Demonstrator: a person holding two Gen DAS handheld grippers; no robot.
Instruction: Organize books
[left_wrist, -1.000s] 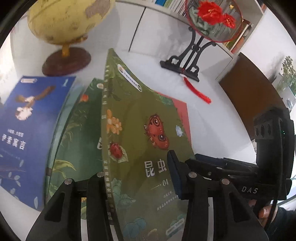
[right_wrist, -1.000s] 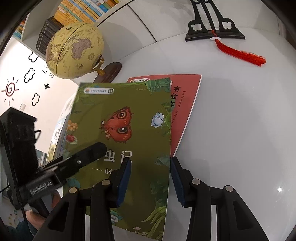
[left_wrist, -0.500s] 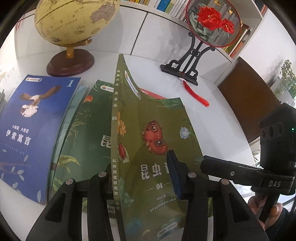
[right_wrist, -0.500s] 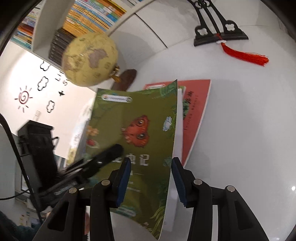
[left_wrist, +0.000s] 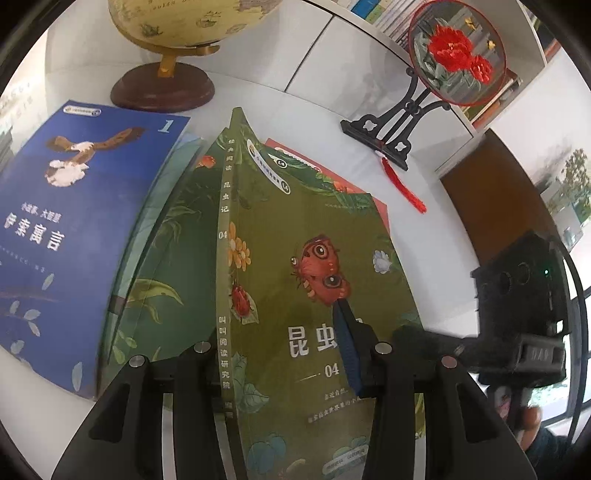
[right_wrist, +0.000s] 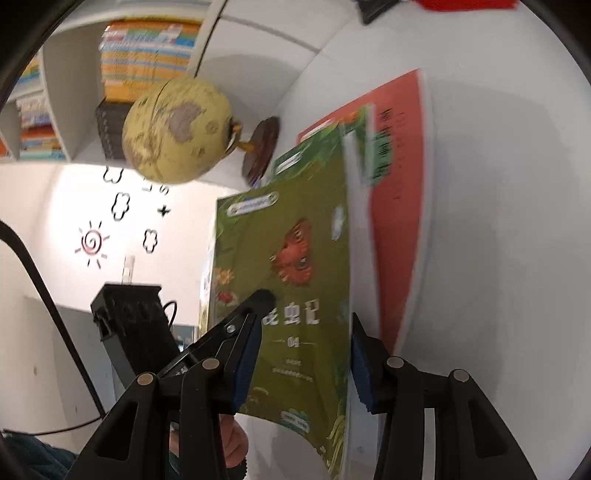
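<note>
Now | left tongs (left_wrist: 280, 354) tilted down, clamping green book (left_wrist: 314, 258) | spine raised

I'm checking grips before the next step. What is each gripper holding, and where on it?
The left gripper pinches the olive insect book at its lower spine edge. The right gripper straddles its open edge; contact is unclear.

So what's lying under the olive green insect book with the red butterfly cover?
A red book and another green book lie partly under the olive green insect book; their covers are mostly hidden.
</note>
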